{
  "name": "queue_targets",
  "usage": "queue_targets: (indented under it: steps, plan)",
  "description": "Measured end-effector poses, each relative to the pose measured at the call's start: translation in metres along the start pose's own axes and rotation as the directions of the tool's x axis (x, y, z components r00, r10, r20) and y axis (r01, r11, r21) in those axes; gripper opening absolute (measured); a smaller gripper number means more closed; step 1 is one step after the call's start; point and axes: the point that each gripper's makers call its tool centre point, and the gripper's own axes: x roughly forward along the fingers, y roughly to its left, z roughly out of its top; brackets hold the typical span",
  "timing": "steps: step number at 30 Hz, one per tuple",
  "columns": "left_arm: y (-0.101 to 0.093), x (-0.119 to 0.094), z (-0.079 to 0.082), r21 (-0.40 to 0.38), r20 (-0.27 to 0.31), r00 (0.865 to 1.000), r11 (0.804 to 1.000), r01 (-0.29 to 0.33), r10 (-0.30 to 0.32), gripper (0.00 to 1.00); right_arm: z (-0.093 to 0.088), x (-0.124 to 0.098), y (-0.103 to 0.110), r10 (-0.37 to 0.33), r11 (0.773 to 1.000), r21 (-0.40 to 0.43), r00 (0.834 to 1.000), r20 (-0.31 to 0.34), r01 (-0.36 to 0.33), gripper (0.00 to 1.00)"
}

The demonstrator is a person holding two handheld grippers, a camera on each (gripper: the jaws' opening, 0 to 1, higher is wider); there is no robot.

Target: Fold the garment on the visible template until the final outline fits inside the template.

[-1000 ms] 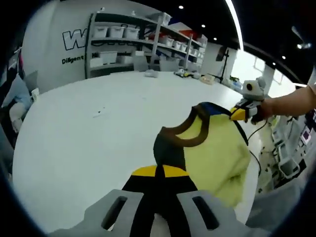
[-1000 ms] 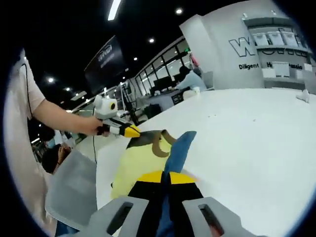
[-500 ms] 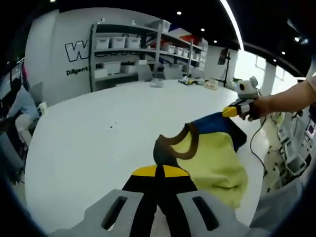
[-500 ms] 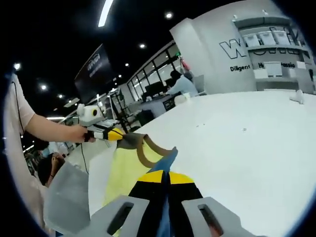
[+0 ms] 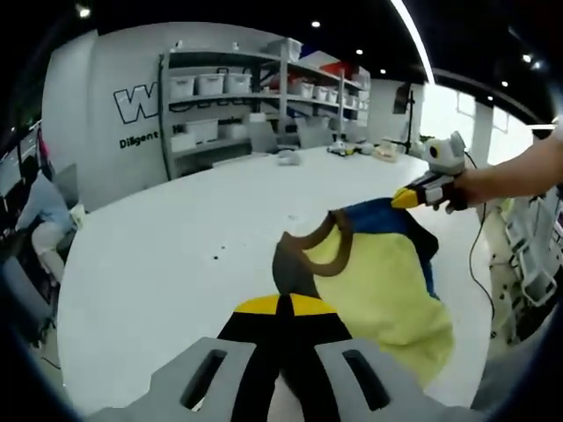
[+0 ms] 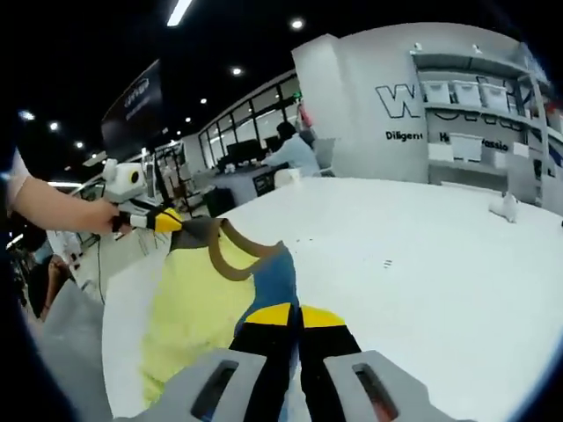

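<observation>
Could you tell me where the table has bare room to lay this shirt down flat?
The white table is bare from the lifted shirt out toward the shelves. It is crowded only at the far edge, where small items sit. Both the left gripper and right gripper hold the shirt.

Left gripper (image 5: 280,308): jaws closed together on the garment (image 5: 378,281), pinching its dark shoulder edge beside the brown collar. Right gripper (image 6: 288,318): jaws likewise closed on the garment's blue shoulder edge. In the left gripper view, the right gripper appears at the right, yellow-tipped, gripped by a hand (image 5: 471,186) on an extended bare forearm. Both grippers are held well apart, the fabric spread between them.
</observation>
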Motion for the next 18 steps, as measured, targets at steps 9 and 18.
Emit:
queue_targets:
  steps: [9, 18]
  plan:
    - [0.021, 0.038, -0.008, -0.009, -0.038, 0.998, 0.999, -0.043, 0.043, 0.02, -0.003, 0.027, -0.031, -0.083, 0.996, -0.032, 0.996, -0.012, 0.083, 0.00]
    - [0.033, 0.065, -0.026, -0.015, -0.105, 0.993, 0.998, -0.064, 0.062, 0.02, -0.022, 0.054, -0.041, -0.121, 0.990, -0.091, 0.987, -0.107, 0.112, 0.00]
